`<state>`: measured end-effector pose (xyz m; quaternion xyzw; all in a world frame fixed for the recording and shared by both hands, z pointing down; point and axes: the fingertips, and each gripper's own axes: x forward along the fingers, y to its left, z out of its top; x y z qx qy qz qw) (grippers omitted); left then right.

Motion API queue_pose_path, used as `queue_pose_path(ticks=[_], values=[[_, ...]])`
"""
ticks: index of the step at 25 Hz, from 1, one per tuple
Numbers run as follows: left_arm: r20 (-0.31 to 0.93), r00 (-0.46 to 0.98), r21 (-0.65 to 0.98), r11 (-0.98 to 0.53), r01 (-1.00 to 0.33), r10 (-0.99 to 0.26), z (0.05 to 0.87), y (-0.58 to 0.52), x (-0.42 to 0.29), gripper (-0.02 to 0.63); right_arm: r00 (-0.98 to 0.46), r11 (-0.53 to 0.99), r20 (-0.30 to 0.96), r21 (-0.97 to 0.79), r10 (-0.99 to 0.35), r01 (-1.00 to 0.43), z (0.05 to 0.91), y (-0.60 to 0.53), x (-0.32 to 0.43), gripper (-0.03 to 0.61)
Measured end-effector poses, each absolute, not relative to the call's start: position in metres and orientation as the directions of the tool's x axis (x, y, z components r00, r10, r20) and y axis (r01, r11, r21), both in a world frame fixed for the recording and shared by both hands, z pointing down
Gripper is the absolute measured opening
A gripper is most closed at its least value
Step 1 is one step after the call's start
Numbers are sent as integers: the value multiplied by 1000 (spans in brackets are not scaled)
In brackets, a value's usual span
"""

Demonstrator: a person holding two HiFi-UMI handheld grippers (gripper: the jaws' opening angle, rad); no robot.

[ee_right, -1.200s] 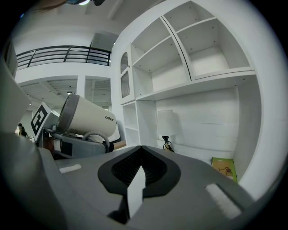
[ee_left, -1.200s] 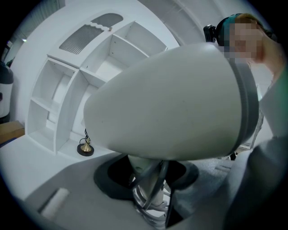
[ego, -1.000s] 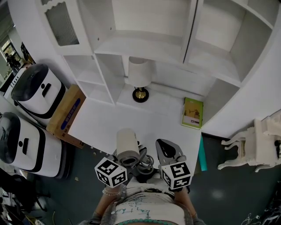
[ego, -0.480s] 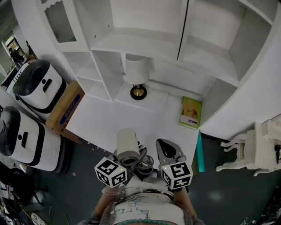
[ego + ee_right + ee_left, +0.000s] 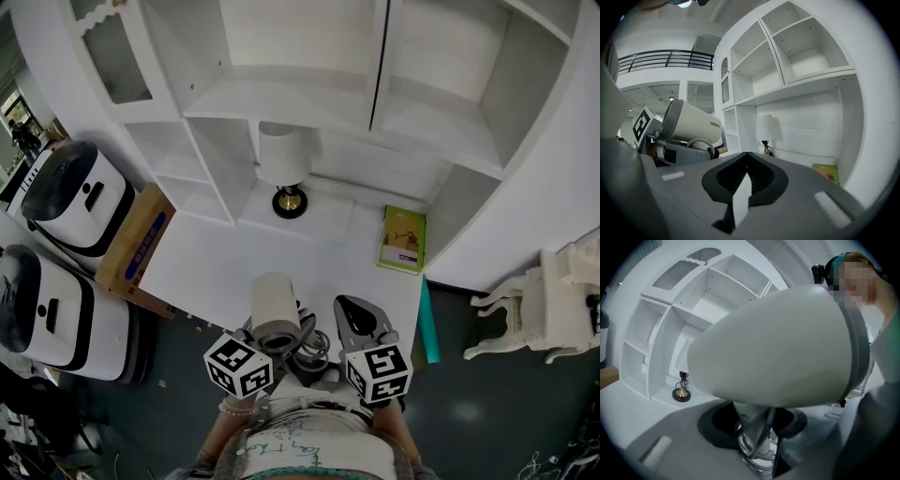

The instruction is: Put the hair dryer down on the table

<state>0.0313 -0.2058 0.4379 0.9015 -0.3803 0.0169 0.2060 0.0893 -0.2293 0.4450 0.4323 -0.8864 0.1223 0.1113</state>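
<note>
Though half hidden, hair dryer handle [image 5: 751, 425]

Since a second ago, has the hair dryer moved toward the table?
No. The hair dryer still hangs over the table's front edge, equally far from the lamp.

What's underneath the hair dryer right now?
The hair dryer's handle, wound with its cord, sits clamped in the left tongs. The barrel covers whatever lies further below.

The lamp [image 5: 284, 167] stands on the table [image 5: 239, 272], book [image 5: 403, 240] to its right.
</note>
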Motion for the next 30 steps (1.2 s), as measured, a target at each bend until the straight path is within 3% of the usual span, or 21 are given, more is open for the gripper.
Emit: queue_pose_path(ticks=[30], values=[[183,832,367,-749,-551,-523,439,-261,-7,172,-444,430,330,-118,-833,-895,449,-270,52,28]])
